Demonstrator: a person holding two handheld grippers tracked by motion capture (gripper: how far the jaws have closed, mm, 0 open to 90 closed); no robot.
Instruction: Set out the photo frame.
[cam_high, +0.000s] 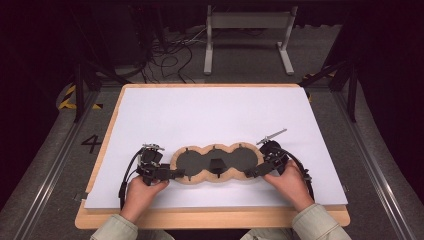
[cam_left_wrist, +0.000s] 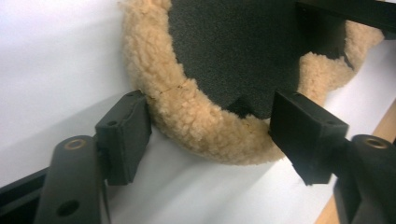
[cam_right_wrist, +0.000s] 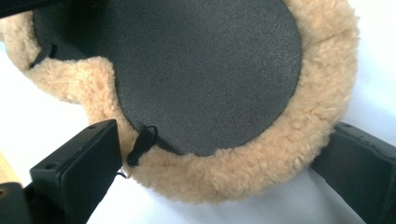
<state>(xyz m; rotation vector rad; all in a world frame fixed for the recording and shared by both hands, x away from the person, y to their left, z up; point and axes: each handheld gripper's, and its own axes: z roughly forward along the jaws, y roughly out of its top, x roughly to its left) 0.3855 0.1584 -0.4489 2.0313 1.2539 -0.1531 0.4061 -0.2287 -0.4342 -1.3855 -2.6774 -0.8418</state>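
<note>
Low centre of the high view, on the white desk (cam_high: 215, 115), lies the fleece-edged pad (cam_high: 216, 162). My left gripper (cam_high: 176, 173) and right gripper (cam_high: 252, 172) bracket its ends, jaws wide, gripping nothing. I'd close both evenly on the fleece rim (cam_left_wrist: 205, 133) to lift level, avoiding the small black tab (cam_right_wrist: 142, 144).

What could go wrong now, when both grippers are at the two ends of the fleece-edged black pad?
1. Each gripper, left and right, straddles only the soft fleece rim of the pad; the pile could compress and slip out.
2. The pad looks limp and is held only at its ends, so its middle may sag if lifted.
3. A small black tab lies beside the right gripper's jaw and might snag.
</note>
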